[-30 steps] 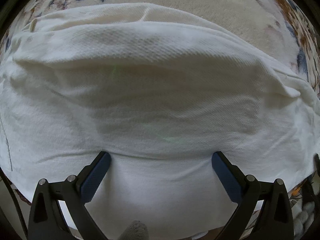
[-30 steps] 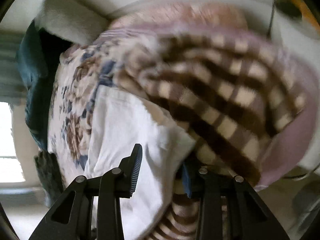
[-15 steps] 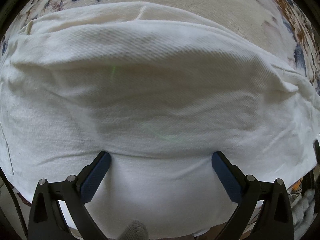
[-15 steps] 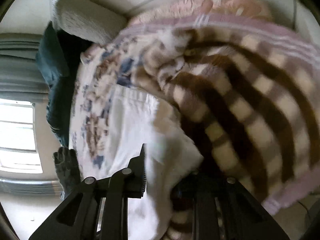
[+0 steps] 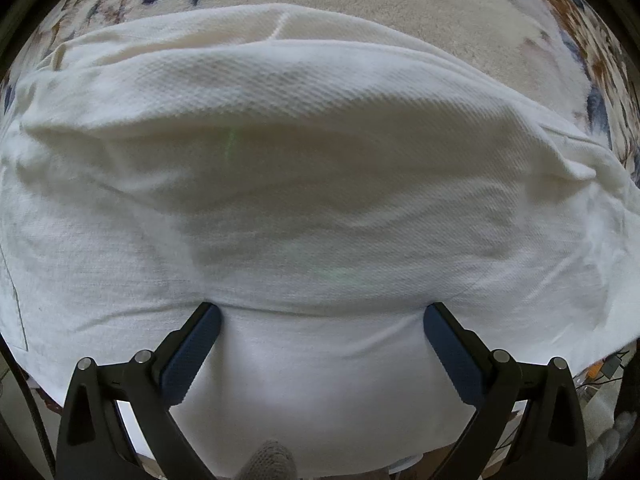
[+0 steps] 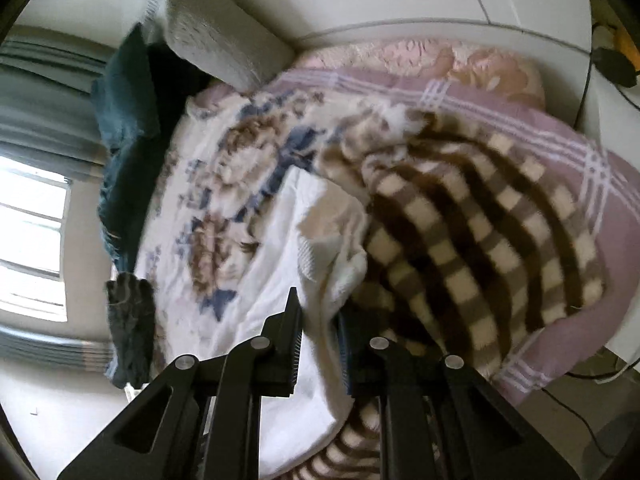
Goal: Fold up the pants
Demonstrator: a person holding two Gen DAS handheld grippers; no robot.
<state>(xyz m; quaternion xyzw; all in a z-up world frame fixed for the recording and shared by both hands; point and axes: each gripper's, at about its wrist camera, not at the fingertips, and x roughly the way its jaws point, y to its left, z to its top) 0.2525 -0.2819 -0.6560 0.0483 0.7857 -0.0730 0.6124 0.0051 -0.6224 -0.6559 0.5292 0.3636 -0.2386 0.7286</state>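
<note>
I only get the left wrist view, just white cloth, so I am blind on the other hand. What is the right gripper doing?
Observer: The right gripper has its jaws closing, with a bunched edge of the white pants between them.
Operator: What lies beside that edge?
Observer: A brown checked blanket is heaped against the pants on the right of that view.
Operator: Anything else on the bed?
Observer: A grey bolster pillow lies at the far end, and a dark blue cloth hangs along the window side.
Operator: And my left gripper?
Observer: The left gripper is open, its pads resting on the pants.
</note>
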